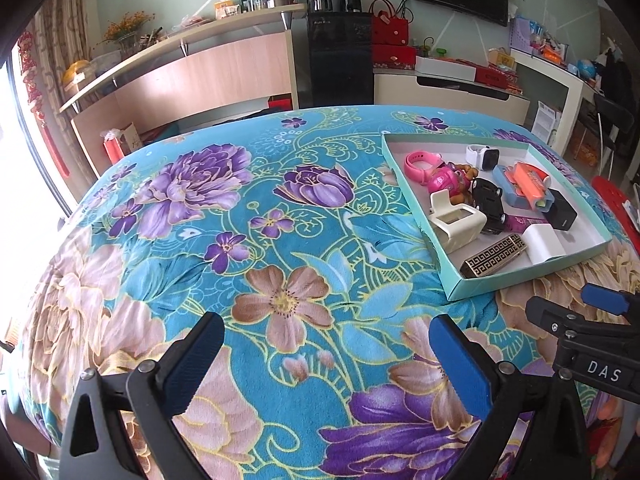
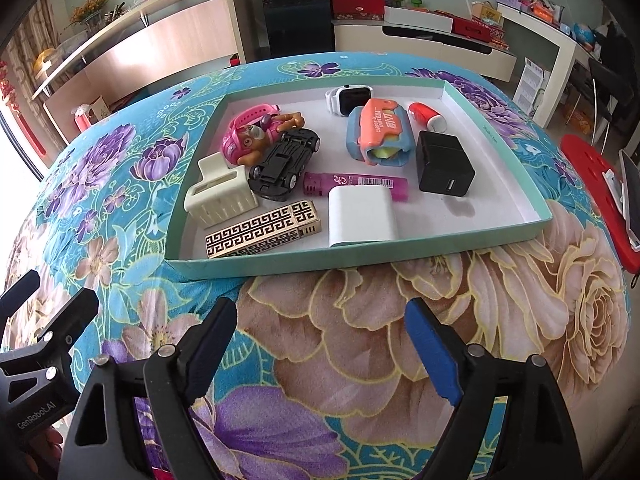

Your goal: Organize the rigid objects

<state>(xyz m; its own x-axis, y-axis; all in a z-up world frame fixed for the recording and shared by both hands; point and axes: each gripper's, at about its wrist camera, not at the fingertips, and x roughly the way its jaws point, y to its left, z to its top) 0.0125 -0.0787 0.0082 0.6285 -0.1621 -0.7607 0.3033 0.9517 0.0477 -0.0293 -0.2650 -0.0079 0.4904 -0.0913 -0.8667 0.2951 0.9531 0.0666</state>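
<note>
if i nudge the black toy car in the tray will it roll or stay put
The black toy car lies underside up, wheels in the air, so it would probably slide rather than roll. It looks like hard plastic, likely stiff and light. It leans on the pink toy dog, so a nudge may shift both.

Bare floral cloth [image 2: 360, 320] before the tray [image 2: 360, 262] — open passage, tray's right side free, left half crowded

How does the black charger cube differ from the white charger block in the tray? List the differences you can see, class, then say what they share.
Colour: the black charger cube is black; the white charger block is white.
Place: the black one sits nearer the tray's right wall; the white one lies by the front wall.
Neighbours: the white block overlaps the pink lighter; the black cube stands clear of it.
Shared: both are boxy and lie inside the tray.
</note>
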